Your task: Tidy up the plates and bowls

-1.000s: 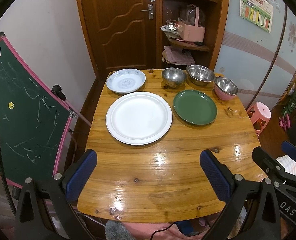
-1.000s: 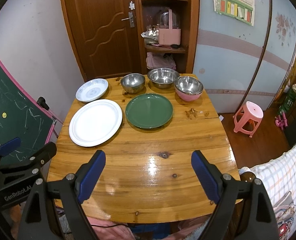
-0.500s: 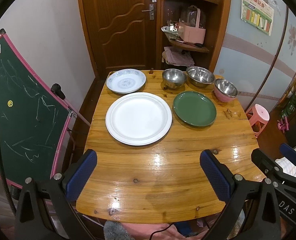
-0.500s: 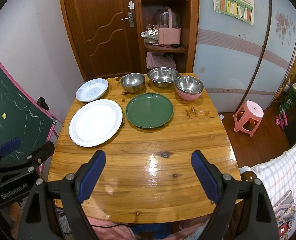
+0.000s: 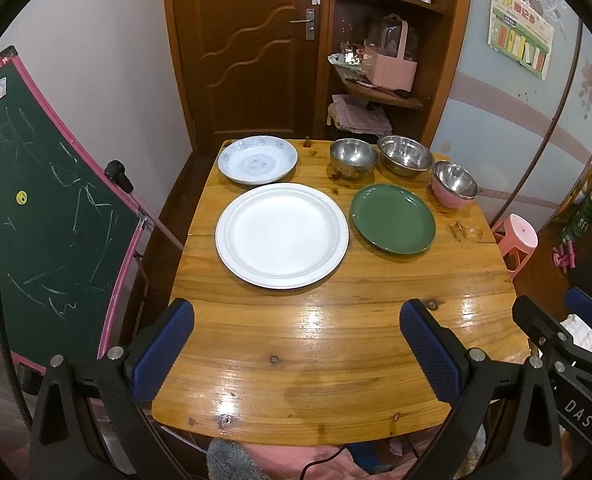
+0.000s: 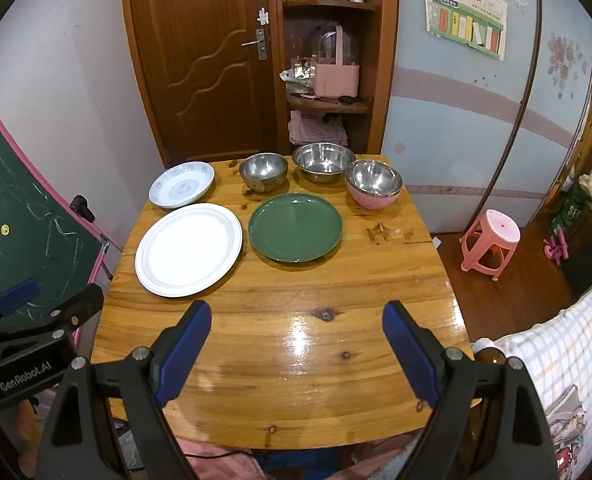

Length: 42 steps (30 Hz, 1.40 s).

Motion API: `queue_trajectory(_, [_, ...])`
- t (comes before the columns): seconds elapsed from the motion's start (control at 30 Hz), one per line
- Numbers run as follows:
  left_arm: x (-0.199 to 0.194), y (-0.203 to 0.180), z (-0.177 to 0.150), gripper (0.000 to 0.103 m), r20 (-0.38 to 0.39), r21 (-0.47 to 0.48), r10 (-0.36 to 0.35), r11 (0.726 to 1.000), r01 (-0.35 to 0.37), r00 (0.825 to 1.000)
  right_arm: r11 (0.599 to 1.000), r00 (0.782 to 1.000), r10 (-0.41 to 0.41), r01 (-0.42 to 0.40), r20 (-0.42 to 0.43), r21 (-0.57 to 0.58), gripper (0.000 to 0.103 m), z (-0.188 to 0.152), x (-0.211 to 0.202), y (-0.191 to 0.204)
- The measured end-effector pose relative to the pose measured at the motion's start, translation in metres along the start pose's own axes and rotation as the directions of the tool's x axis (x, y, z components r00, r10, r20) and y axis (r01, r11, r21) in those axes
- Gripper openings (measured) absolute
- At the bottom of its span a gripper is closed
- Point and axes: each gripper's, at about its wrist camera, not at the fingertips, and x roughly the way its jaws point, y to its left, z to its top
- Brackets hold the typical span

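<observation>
Wooden planks of the table (image 5: 335, 344) fill the foreground, glossy with lamp glare, and we hold both tools above its near edge. Our left gripper (image 5: 296, 352) has its blue-padded fingers spread wide with nothing between them; our right gripper (image 6: 296, 344) is likewise spread and holds nothing. Each shows at the edge of the other's view.

Ahead of the left gripper, across a bare stretch of wood, lies the big white plate (image 5: 282, 235). Just to its right, ahead of the right gripper, lies the green plate (image 6: 295, 226), close beside the white one; we cannot tell whether their rims touch.

Farther back runs a row along the table's far edge: a blue-patterned dish (image 5: 257, 159) on the left behind the white plate, then a small steel bowl (image 5: 353, 156), a wider steel bowl (image 5: 405, 155), and at the right a steel bowl nested in a pink bowl (image 6: 373, 185).

Beyond the table stand a brown door (image 6: 204, 56) and a corner shelf (image 6: 327, 100); a green chalkboard (image 5: 36, 200) leans at the left, and a pink stool (image 6: 489, 244) sits on the floor at the right.
</observation>
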Motion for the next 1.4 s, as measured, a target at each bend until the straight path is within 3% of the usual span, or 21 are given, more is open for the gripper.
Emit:
queue_trajectory(0.7, [-0.009,0.007,0.005,0.102,0.022,0.013,-0.01,1.0,0.01,1.0,1.0,1.0,-0.003,0.003,0.019,-0.007,0.088,0.009,-0.004,0.007])
queue_trajectory(0.83, [-0.014,0.014,0.015,0.102,0.051,0.03,-0.005,1.0,0.004,0.999,0.999,0.999,0.034,-0.034,0.023,-0.01,0.088,0.017,-0.008,0.005])
queue_trajectory(1.0, [-0.017,0.032,0.038,0.102,0.069,0.044,0.001,0.999,-0.004,0.998,0.988,0.988,0.154,-0.155,0.028,0.025,0.088,0.042,-0.015,-0.006])
queue_trajectory(1.1, [-0.021,0.047,0.057,0.102,0.1,0.033,0.018,0.999,-0.021,0.995,0.979,0.978,0.191,-0.196,0.086,0.053,0.088,0.061,-0.022,-0.012])
queue_trajectory(1.17, [-0.022,0.055,0.067,0.102,0.121,0.027,0.034,0.999,-0.037,0.992,0.984,0.978,0.16,-0.168,0.136,0.055,0.088,0.075,-0.027,-0.011])
queue_trajectory(1.27, [-0.019,0.069,0.083,0.102,0.162,0.005,0.047,0.999,-0.049,0.986,0.991,0.973,0.13,-0.135,0.19,0.012,0.088,0.093,-0.028,-0.003])
queue_trajectory(1.4, [-0.007,0.087,0.097,0.102,0.226,-0.038,0.066,0.998,-0.058,0.972,0.987,0.959,0.161,-0.155,0.234,-0.045,0.088,0.108,-0.01,0.007])
